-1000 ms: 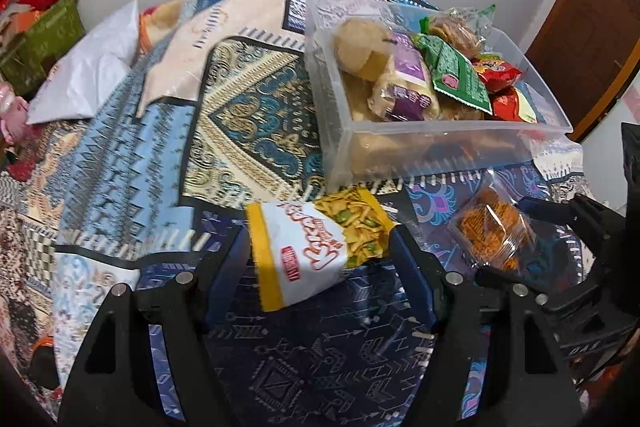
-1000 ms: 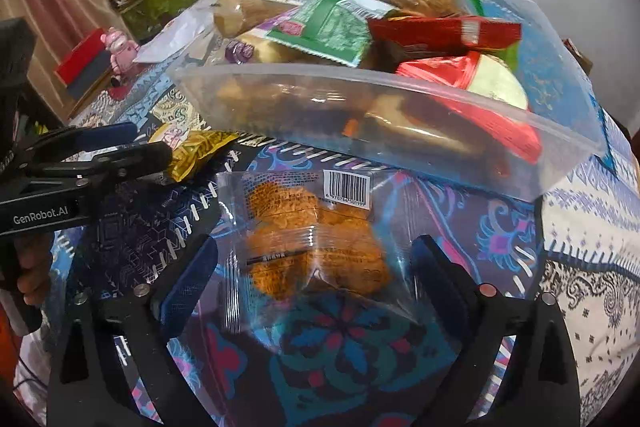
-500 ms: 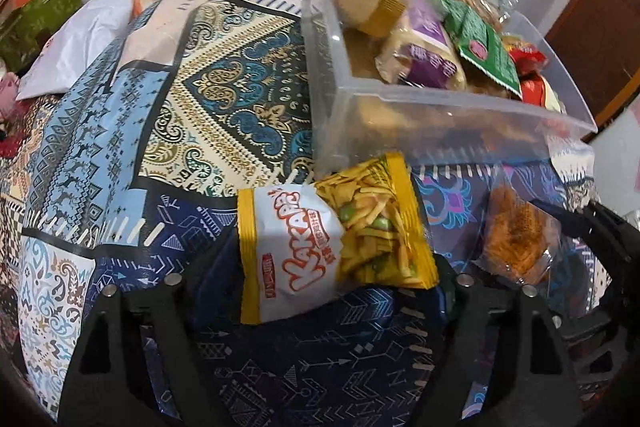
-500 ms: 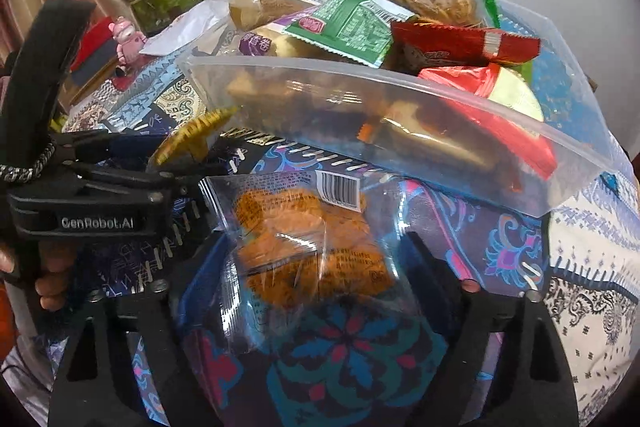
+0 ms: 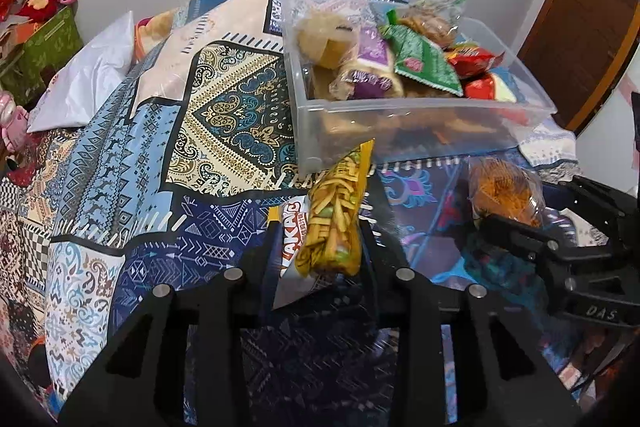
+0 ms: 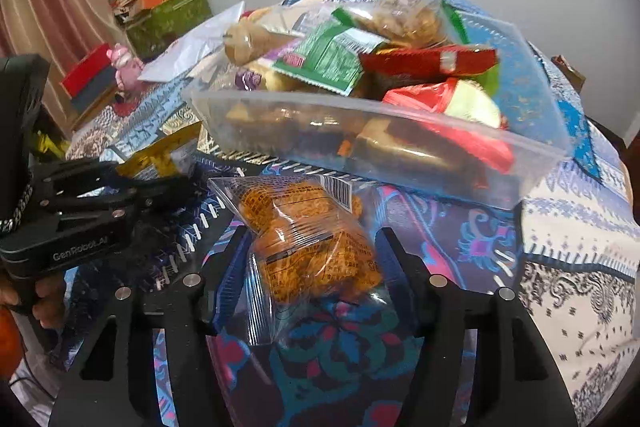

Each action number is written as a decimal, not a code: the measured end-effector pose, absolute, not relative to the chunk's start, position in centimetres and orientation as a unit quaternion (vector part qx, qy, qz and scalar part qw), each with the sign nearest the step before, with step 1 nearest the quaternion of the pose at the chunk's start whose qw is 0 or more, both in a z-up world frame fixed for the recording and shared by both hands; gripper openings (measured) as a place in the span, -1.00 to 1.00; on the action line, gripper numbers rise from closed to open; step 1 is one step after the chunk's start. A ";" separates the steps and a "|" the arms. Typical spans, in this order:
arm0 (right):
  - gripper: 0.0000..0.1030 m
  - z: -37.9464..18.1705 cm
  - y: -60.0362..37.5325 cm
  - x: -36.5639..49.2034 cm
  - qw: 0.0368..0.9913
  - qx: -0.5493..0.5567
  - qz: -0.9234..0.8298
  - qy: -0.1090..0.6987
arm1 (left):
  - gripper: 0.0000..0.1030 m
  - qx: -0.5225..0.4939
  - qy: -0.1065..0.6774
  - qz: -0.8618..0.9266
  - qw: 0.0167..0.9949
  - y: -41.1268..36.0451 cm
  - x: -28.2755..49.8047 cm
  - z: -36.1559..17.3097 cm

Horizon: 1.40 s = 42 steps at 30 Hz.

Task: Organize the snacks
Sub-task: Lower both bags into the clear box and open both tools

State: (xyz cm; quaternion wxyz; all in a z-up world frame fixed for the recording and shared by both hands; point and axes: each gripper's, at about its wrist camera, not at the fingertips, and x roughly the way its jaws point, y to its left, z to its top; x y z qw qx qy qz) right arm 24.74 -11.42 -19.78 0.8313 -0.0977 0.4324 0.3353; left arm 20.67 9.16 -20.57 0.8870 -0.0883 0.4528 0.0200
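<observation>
The bin (image 5: 420, 131) of snacks sits on the bed at twelve o'clock from both tongs, nearer the left. Left tongs (image 5: 320, 247) are closing on the yellow pack (image 5: 336, 219), long axis toward the bin. Right tongs (image 6: 316, 259) are closing on the orange bag (image 6: 312, 239).

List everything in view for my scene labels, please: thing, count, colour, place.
Yellow-white snack packet: one, between the closing left gripper's fingers.
Clear bag of orange snacks: one, between the closing right gripper's fingers.
Clear plastic bin: one, on the bedspread, heaped with snack packs.
Patterned bedspread: one, blue and cream.
White bag: one, far left.
Green box: one, beside the curtain.
Left gripper: black.
Right gripper: black.
</observation>
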 end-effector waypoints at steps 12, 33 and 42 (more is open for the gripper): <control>-0.02 -16.4 -13.7 24.1 0.857 -0.063 0.316 0.401 | -0.64 -0.084 0.412 0.001 0.907 7.6 19.0 -16.0; -0.03 -10.6 -15.2 26.9 0.902 -0.030 0.290 0.319 | -0.64 -0.092 0.324 0.008 0.942 7.3 22.5 -9.0; -0.03 -12.2 -14.5 30.2 0.906 -0.027 0.269 0.326 | -0.63 -0.090 0.342 0.015 0.935 6.3 27.7 -11.4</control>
